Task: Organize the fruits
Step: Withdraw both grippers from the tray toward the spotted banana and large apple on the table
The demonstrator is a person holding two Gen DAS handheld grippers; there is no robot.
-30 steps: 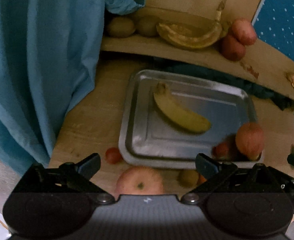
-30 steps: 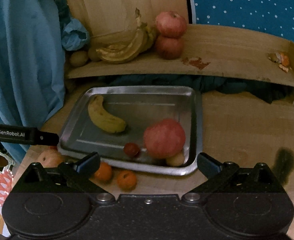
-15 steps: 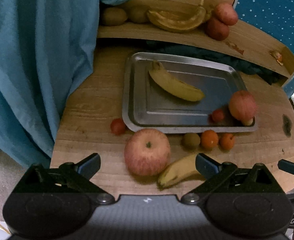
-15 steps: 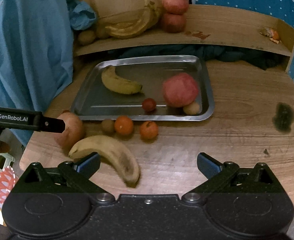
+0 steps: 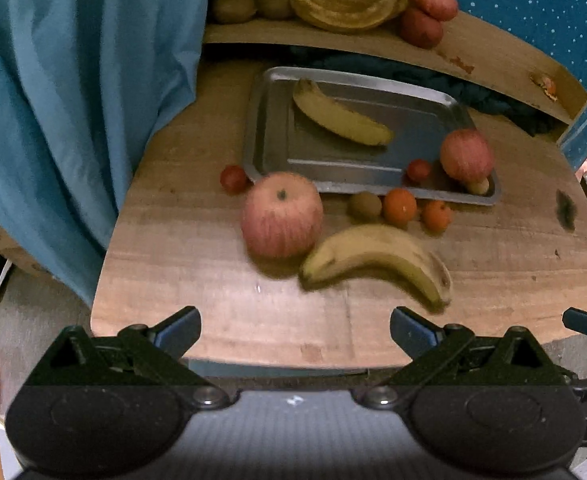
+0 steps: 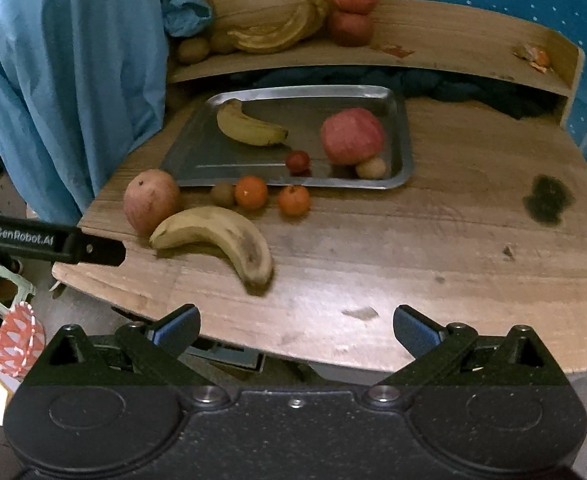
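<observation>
Both hand-held grippers, left (image 5: 295, 326) and right (image 6: 296, 326), hang wide open and empty over the bench's (image 6: 433, 240) near edge. One banana (image 6: 221, 236) touches an apple (image 6: 151, 200) on the bench; another banana (image 6: 249, 128) and apple (image 6: 351, 136) lie in the tray (image 6: 403, 152).

You see a silver tray (image 6: 401, 136) on the brown wood-grain bench (image 6: 433, 248), a yellow banana (image 6: 217, 236) with brown blotches, two orange tangerines (image 6: 251, 192), and a red-streaked apple (image 5: 281, 216).
</observation>
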